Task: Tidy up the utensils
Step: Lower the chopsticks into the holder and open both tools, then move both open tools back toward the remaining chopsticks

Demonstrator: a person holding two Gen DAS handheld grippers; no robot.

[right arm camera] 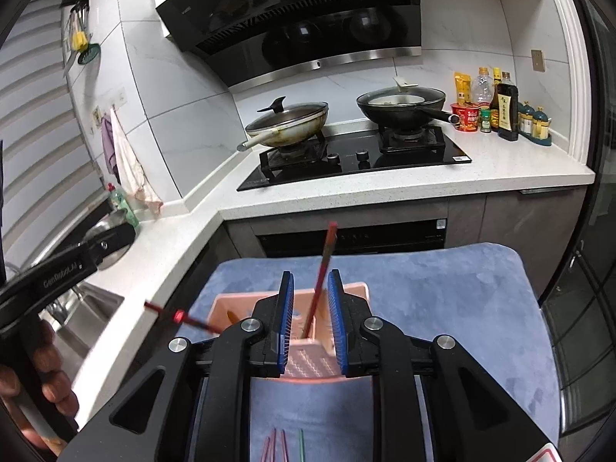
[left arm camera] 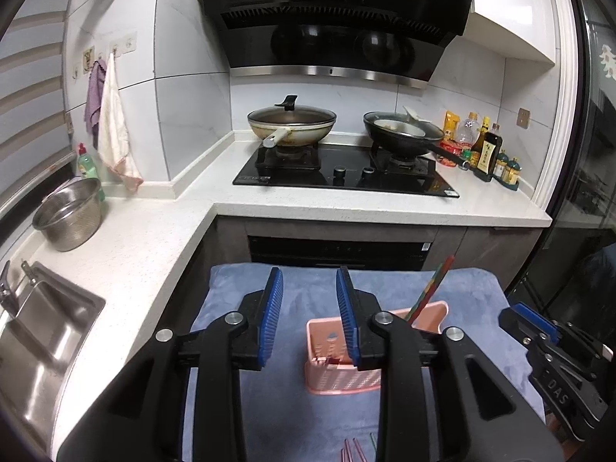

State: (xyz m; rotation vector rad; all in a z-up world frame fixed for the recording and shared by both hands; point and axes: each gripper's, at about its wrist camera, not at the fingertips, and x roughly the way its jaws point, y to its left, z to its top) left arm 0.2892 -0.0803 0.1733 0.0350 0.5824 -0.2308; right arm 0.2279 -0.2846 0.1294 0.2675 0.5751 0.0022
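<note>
At the near edge of the blue plush mat [right arm camera: 442, 308], a few thin pink and green chopsticks [right arm camera: 283, 444] lie flat, partly hidden under the gripper bodies. The right gripper [right arm camera: 311, 321] hangs above the pink plastic utensil holder [right arm camera: 308, 364], its ribbed blue pads spread with nothing pinched; a red chopstick [right arm camera: 322, 277] rises between them, standing tilted in the holder's compartment and apparently touching neither pad. A second red chopstick [right arm camera: 181, 317] pokes out past the holder's left rim, blurred. The left gripper [left arm camera: 310, 317] is also spread and empty, poised just left of the same holder [left arm camera: 335, 379], whose slotted, perforated walls and rectangular shape show below its right finger; the red stick [left arm camera: 431, 292] leans at the holder's far right corner. Beyond the mat runs a speckled white worktop [left arm camera: 346, 204] with a steel sink [left arm camera: 46, 331] and steel colander [left arm camera: 69, 213] at its left side. Farther back, a black glass hob [left arm camera: 338, 175] carries a lidded cream wok [left arm camera: 290, 125] and a black pan [left arm camera: 400, 134], with bottles [left arm camera: 487, 146] at the right corner.
</note>
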